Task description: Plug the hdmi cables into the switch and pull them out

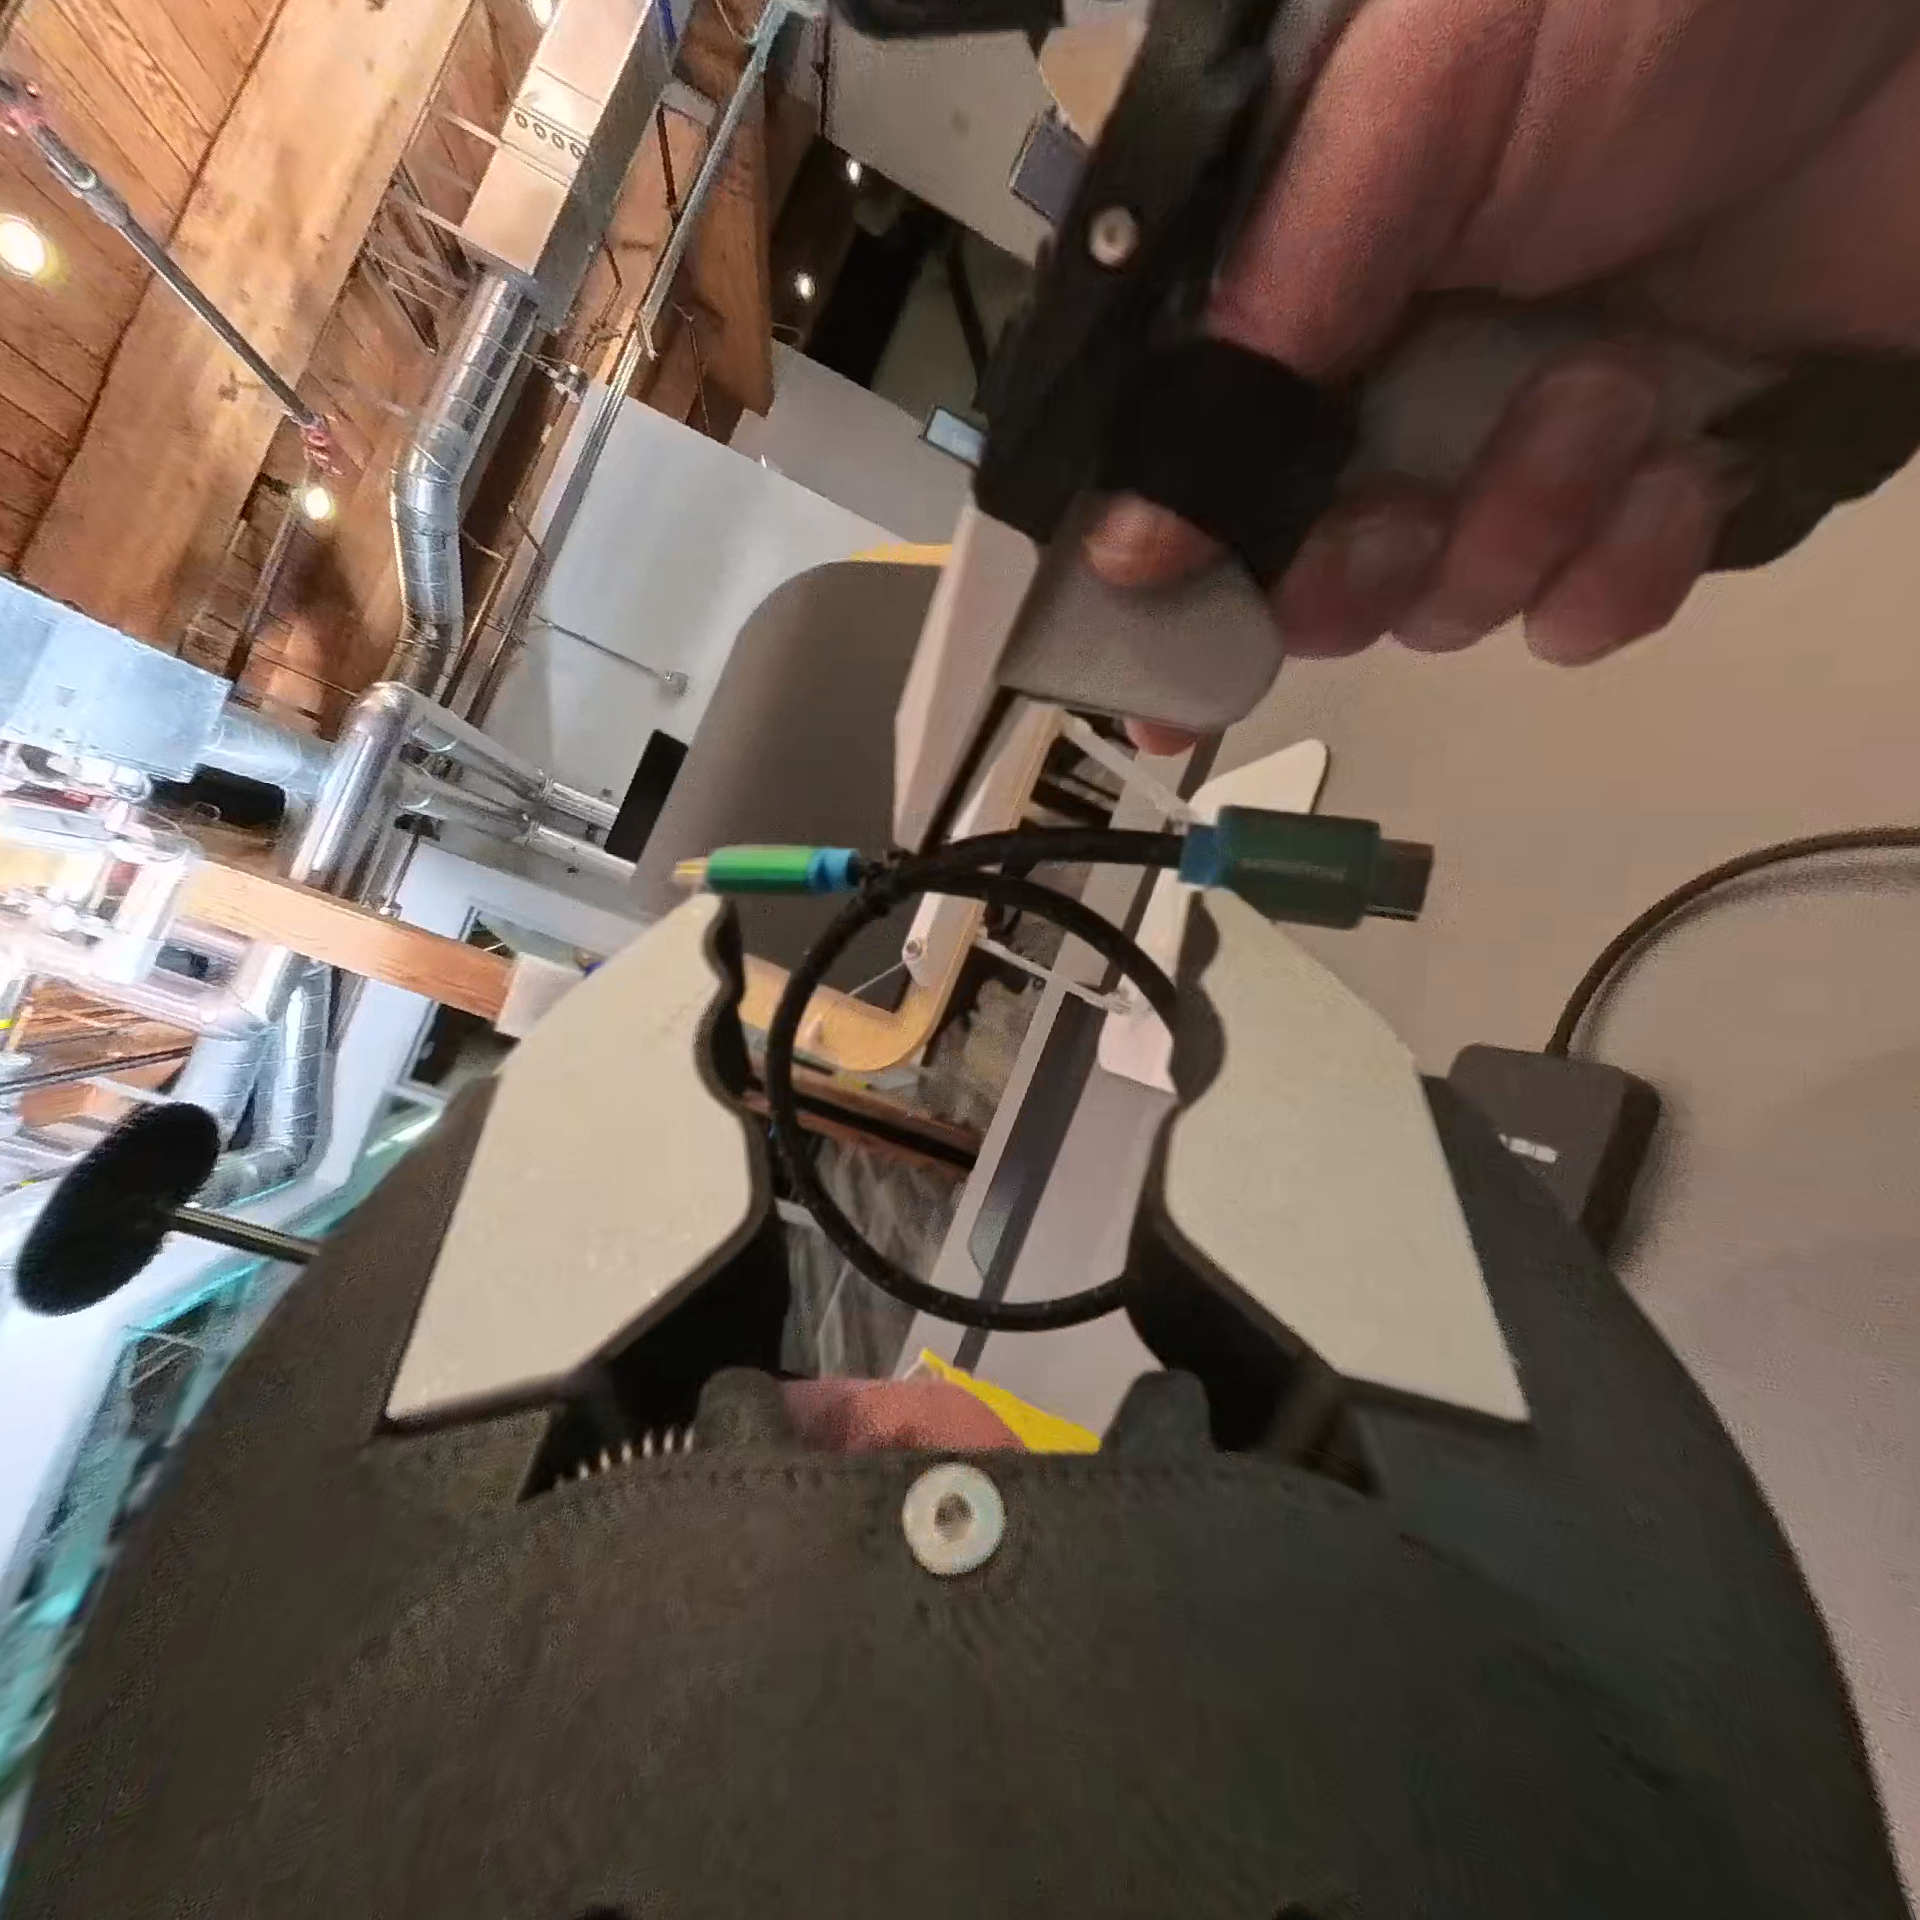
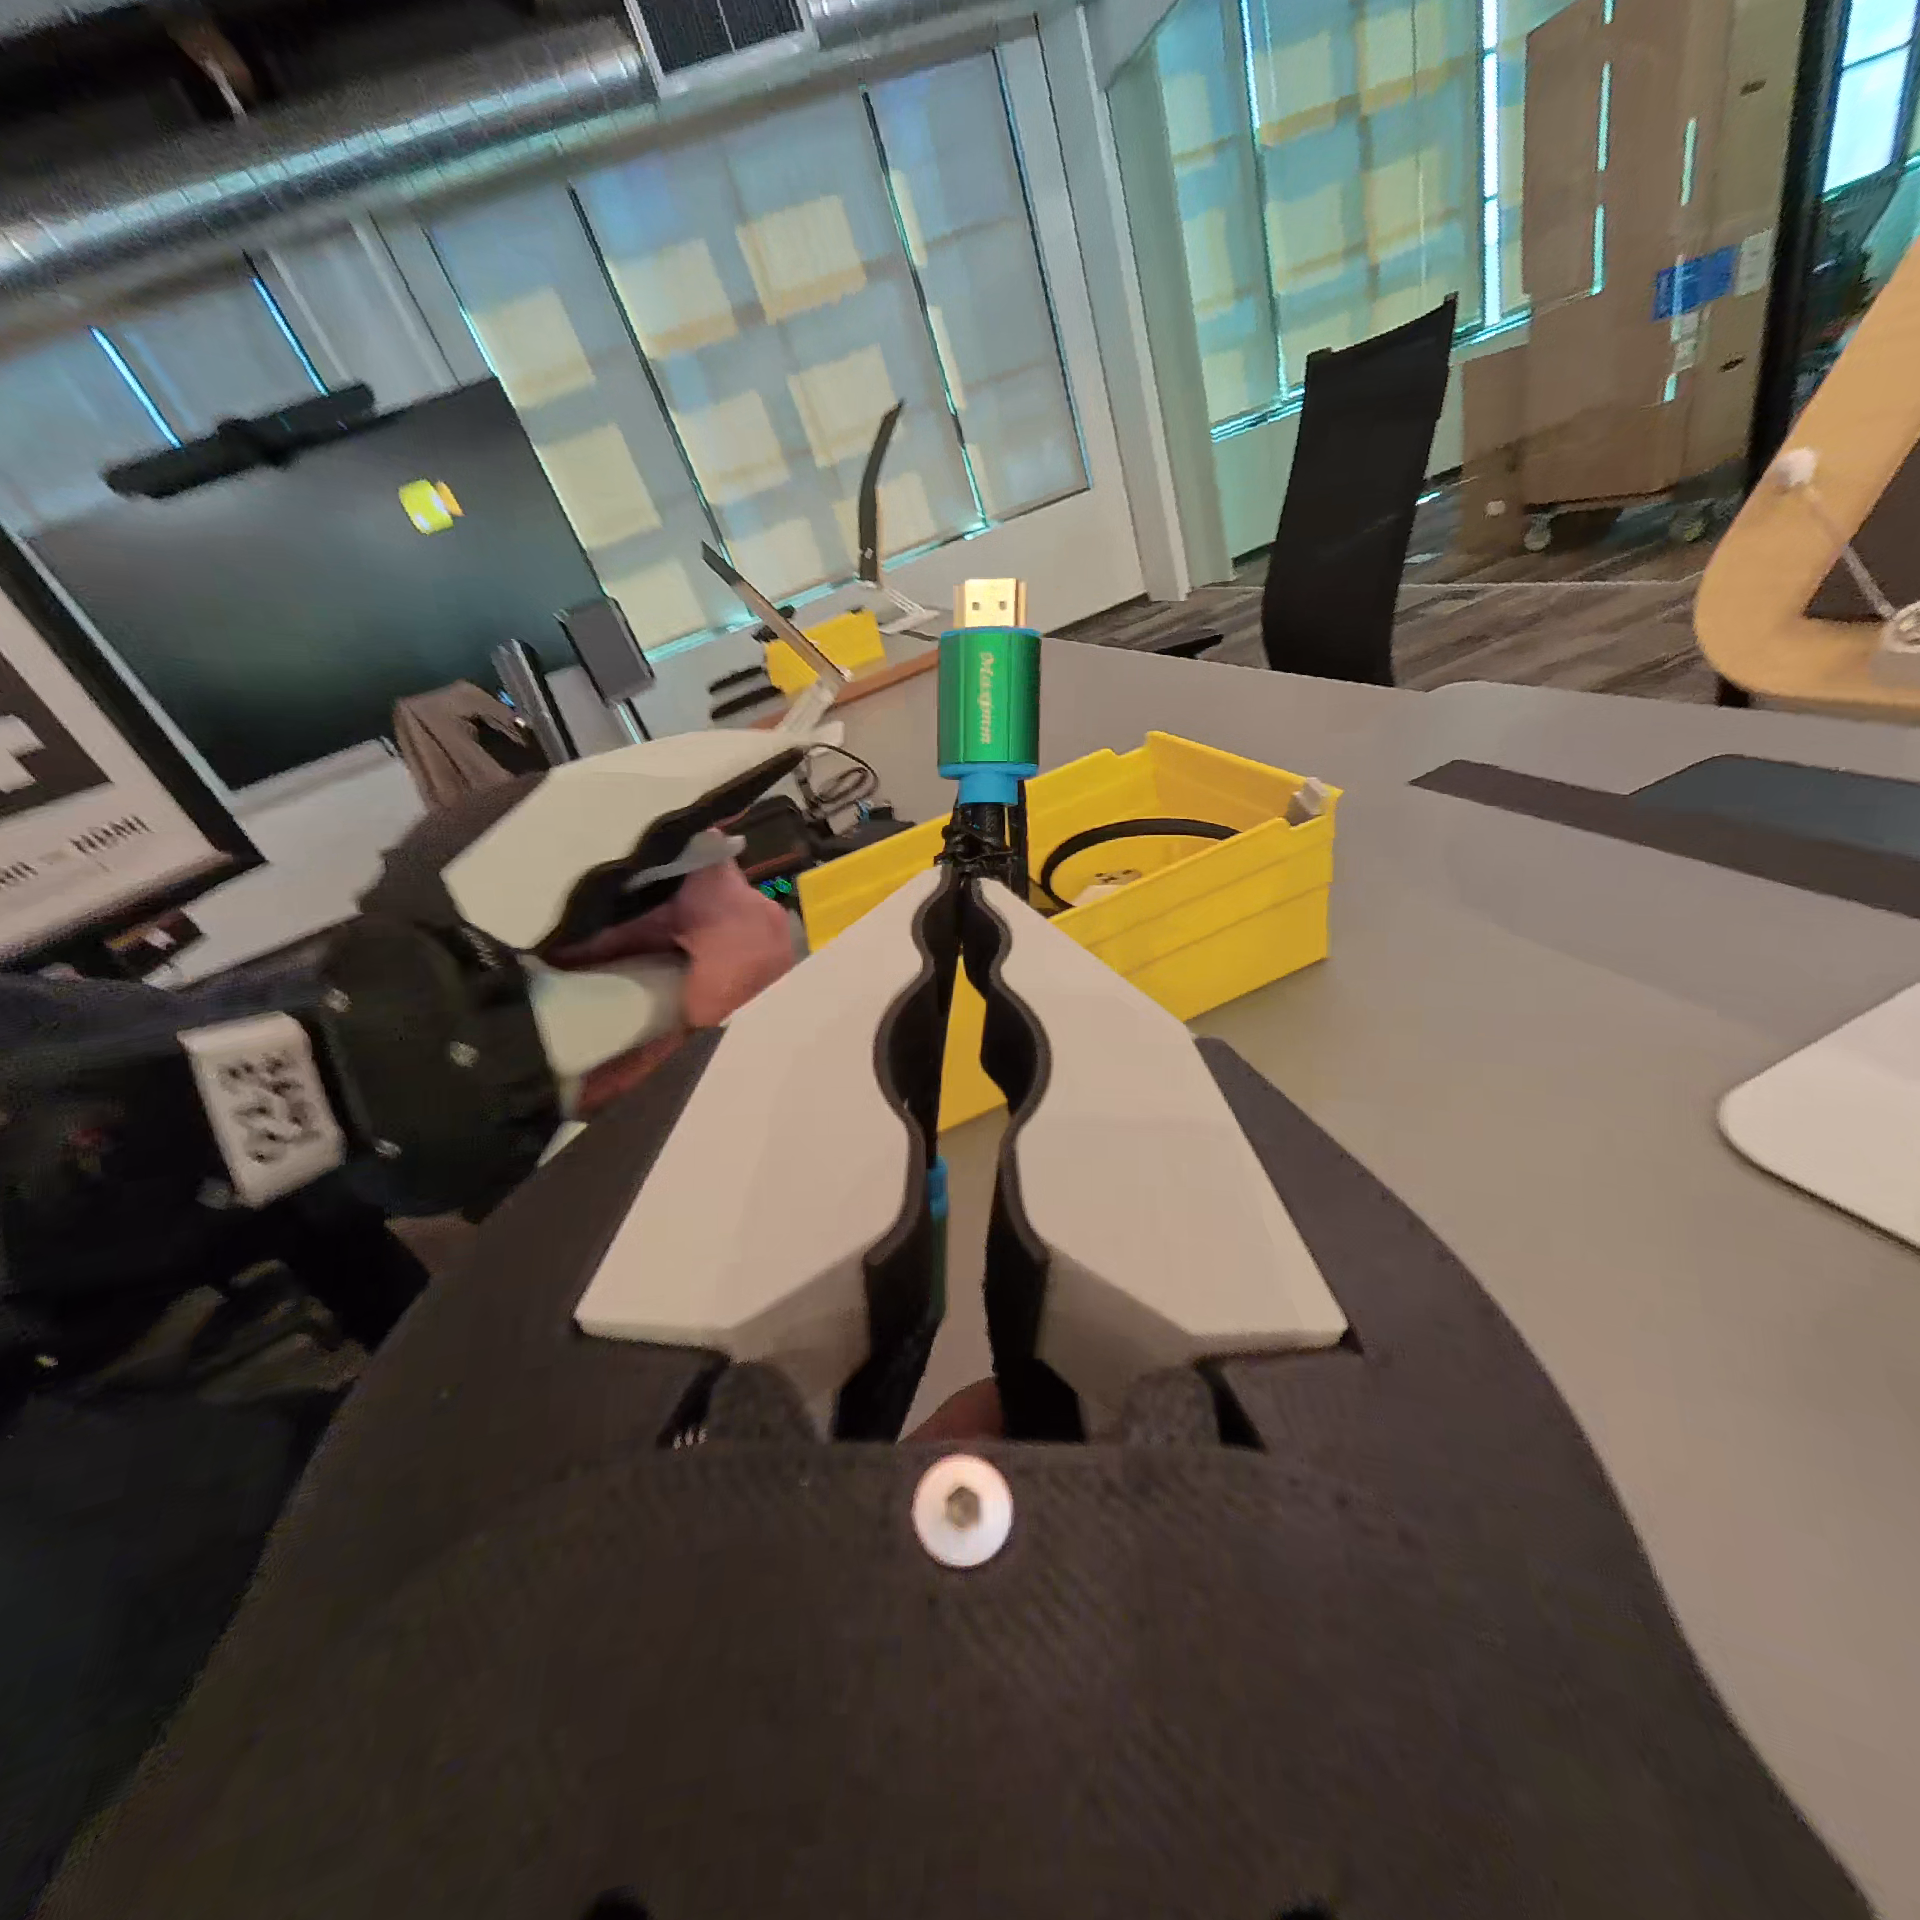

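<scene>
1. The right claw (image 2: 961,904) is clenched on a short black braided HDMI cable (image 2: 940,1039), just below its green metal plug (image 2: 987,701), which stands upright with the gold tip uppermost, above the grey worktop (image 2: 1507,1195).
2. Only the left wrist view shows the cable's loop (image 1: 935,1091) and its second, darker green plug (image 1: 1299,868), both hanging in mid-air between the spread fingers of the left claw (image 1: 956,935), which is released and grasps nothing.
3. That view also shows a black box-shaped switch (image 1: 1558,1122) on the worktop, behind the left claw's right finger.
4. Only the right wrist view shows an open yellow plastic bin (image 2: 1226,904) on the worktop, beyond the plug.
</scene>
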A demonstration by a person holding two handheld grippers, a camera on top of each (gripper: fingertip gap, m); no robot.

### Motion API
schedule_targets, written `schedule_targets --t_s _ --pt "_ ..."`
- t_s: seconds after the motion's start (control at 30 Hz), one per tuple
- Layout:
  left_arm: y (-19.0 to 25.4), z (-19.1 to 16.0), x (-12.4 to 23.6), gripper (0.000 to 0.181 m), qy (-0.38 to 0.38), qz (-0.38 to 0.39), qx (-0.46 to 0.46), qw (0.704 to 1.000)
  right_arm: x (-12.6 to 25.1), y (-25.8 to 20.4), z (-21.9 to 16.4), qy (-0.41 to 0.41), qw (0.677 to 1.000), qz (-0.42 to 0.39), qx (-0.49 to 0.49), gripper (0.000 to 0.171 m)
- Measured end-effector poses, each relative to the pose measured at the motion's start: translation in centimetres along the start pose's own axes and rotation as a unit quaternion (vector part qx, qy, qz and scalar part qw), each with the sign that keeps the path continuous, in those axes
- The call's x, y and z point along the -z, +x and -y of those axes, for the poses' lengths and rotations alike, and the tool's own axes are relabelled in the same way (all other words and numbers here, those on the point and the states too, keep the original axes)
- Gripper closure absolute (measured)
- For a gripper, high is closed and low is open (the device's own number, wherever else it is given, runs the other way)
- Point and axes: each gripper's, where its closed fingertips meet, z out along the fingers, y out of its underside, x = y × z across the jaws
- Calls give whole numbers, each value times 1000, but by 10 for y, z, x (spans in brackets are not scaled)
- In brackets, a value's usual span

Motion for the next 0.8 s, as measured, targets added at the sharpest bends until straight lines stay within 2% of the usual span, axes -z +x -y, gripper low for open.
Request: schedule_targets --t_s 0.03,0.07,0.2,0.27,0.33,0.5,0.67,0.8 --pt "2 -7 -6 90 -22 9 -19 1000 -1 -2 1 5 1000 8 -14 171" --pt "1 -15 -10 86 -42 17 -36 998 -2 -5 1 7 999 16 -28 171" --pt "3 -33 -21 79 -86 18 -60 994 -8 -17 -1 7 997 44 -63 171" --pt "3 -37 -23 85 -94 29 -61 993 -13 -22 -4 3 996 53 -75 171" --pt "-6 -39 -22 106 -95 55 -64 992 -17 -26 -8 -4 995 59 -81 171" --pt "-12 -37 -17 141 -72 41 -76 994 -22 -28 -17 -32 998 43 -33 171" --pt "-2 -42 -17 149 -85 -30 -81 993 -20 -20 -29 -84 993 6 77 171" --pt "13 -44 -14 151 -98 -114 -51 987 -15 -18 -38 -130 965 -27 228 171"
